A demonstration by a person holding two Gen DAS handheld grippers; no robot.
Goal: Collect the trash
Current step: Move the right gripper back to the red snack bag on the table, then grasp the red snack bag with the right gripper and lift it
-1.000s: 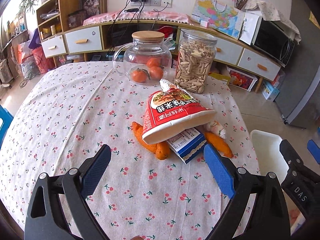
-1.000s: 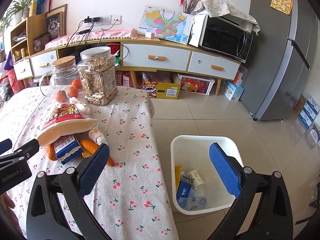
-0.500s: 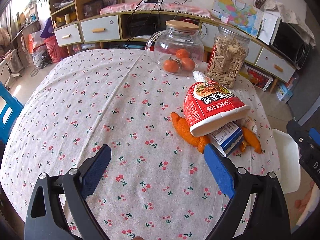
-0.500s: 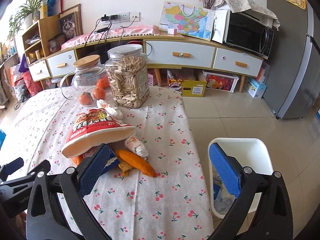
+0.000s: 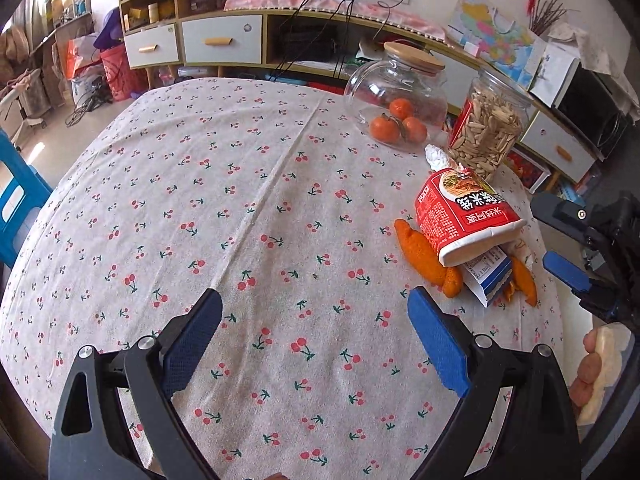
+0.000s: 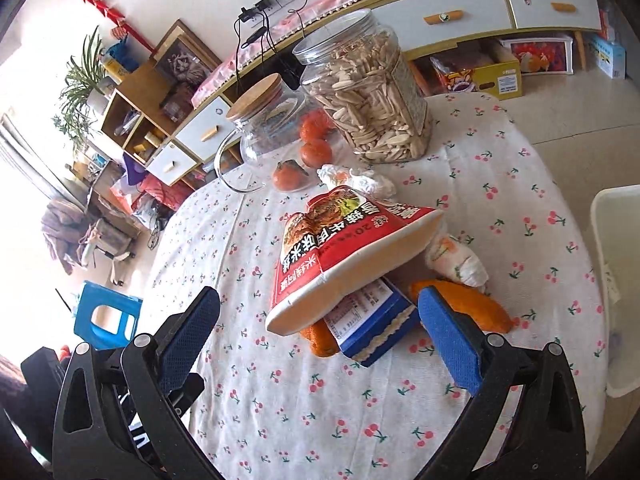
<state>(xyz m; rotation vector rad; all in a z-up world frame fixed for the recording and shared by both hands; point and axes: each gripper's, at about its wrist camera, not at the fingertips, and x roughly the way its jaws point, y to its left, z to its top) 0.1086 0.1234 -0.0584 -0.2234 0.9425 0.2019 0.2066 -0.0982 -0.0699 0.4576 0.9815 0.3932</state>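
Trash pile (image 6: 360, 280) sits between right gripper (image 6: 320, 332) pads, spread wide, empty. Left gripper (image 5: 316, 340) likewise agape over bare cloth. Advise pinching red bag (image 6: 344, 252) first; it rides topmost.

Red snack bag (image 6: 344, 256): large white Chinese characters, "20" near top. Blue box (image 6: 372, 328) label print too small to read.
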